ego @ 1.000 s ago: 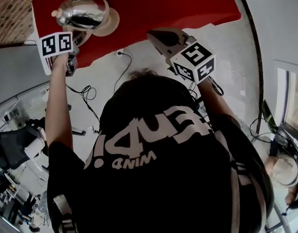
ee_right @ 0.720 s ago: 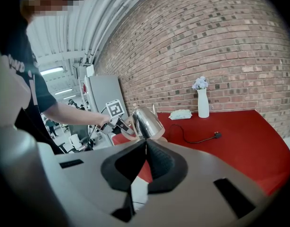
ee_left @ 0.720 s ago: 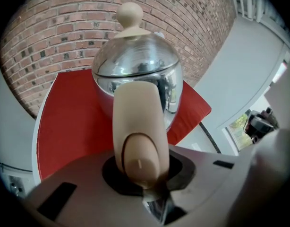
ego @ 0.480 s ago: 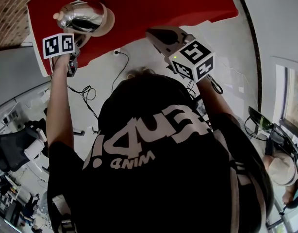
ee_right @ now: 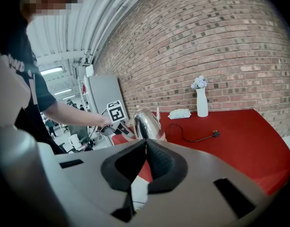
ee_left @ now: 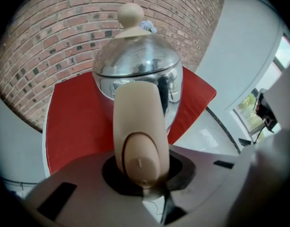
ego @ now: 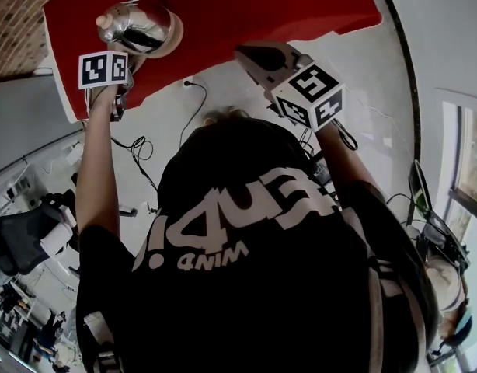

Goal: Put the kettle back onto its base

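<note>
**Kettle above its base, held by one gripper of two**

One kettle [ego: 136, 26] shows at 11 o'clock in the head view, over one tan base [ego: 176, 37] on one red table [ego: 262, 6]. I cannot tell whether they touch. The left gripper [ee_left: 142, 174] clamps the kettle's handle [ee_left: 135, 122]. The right gripper [ee_right: 146, 148], at 1 o'clock, is closed and empty. One white vase [ee_right: 200, 103] and one cord [ee_right: 213, 134] are farther back.

We see a mirror-bright silver kettle [ee_left: 135, 72] with a cream knob [ee_left: 131, 14] and handle [ee_left: 135, 122] – its round base [ego: 179, 36] is the same cream. The desk [ego: 285, 6] is red, the brick wall [ee_left: 46, 41] red-brown with pale mortar. The left gripper [ee_left: 141, 171] and right gripper [ee_right: 145, 148] are grey, black inside the jaws (their cubes [ego: 104, 68] white, with black square markers). The shirt [ego: 246, 286] is black with white lettering – the vase [ee_right: 200, 103] white.
</note>
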`<state>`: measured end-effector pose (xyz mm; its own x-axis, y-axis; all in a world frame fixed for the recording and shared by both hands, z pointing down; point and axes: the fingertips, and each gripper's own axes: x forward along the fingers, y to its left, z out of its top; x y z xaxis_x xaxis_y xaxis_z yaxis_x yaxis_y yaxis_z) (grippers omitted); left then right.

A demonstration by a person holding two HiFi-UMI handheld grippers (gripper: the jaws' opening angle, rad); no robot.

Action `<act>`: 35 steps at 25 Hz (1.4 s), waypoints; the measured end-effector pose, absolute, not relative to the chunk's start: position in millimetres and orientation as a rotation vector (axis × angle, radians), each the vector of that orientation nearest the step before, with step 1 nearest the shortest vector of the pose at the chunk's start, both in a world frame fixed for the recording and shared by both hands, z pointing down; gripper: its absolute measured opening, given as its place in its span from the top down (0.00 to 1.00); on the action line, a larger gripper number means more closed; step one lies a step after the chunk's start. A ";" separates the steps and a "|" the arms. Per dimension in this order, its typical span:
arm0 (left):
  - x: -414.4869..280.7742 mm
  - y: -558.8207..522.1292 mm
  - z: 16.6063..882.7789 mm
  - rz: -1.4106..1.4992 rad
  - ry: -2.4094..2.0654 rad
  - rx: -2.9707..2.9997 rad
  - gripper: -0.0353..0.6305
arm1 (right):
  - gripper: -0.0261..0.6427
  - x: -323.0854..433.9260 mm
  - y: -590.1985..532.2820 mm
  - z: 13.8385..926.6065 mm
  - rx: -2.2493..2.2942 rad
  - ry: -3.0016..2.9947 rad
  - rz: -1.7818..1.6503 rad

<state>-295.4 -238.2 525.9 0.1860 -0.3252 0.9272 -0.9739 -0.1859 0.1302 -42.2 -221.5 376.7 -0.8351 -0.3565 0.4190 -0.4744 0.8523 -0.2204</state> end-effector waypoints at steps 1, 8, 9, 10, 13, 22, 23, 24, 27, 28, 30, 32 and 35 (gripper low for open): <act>-294.6 -238.3 526.3 1.035 -1.252 1.659 0.86 | 0.93 -41.3 -221.1 376.8 0.621 -2.662 0.451; -292.4 -237.5 527.0 1.139 -1.251 1.668 0.86 | 0.93 -36.4 -214.6 380.5 0.634 -2.657 0.458; -291.4 -237.8 526.3 1.163 -1.249 1.673 0.86 | 0.93 -35.8 -214.2 380.6 0.635 -2.655 0.458; -290.2 -238.2 525.5 1.184 -1.245 1.679 0.86 | 0.93 -35.1 -214.0 380.4 0.636 -2.655 0.458; -286.6 -239.1 523.5 1.213 -1.235 1.689 0.86 | 0.93 -33.5 -214.0 379.4 0.640 -2.658 0.458; -285.6 -236.2 521.9 1.249 -1.213 1.687 0.86 | 0.93 -30.2 -212.7 380.1 0.648 -2.654 0.460; -285.9 -235.6 522.1 1.255 -1.209 1.686 0.86 | 0.93 -30.4 -213.1 380.7 0.648 -2.654 0.461; -285.8 -235.0 522.3 1.264 -1.205 1.687 0.86 | 0.93 -30.5 -213.6 381.3 0.648 -2.653 0.462; -283.6 -234.0 523.2 1.289 -1.194 1.696 0.86 | 0.93 -30.8 -213.6 381.4 0.647 -2.653 0.461; -283.0 -234.1 523.6 1.296 -1.193 1.697 0.86 | 0.93 -31.1 -213.2 381.1 0.647 -2.653 0.460; -282.3 -235.0 525.4 1.303 -1.190 1.694 0.86 | 0.93 -31.3 -213.0 380.7 0.646 -2.653 0.459; -282.4 -235.8 527.8 1.305 -1.187 1.689 0.86 | 0.93 -30.4 -213.6 381.0 0.648 -2.650 0.460; -282.4 -236.0 529.4 1.326 -1.180 1.683 0.86 | 0.93 -27.0 -212.9 382.0 0.654 -2.643 0.462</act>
<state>-282.4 -236.0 529.4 0.0692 -0.2396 0.9684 -0.9341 -0.3563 -0.0214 -27.0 -212.9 382.0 -0.8204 -0.3754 0.4312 -0.4994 0.8378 -0.2207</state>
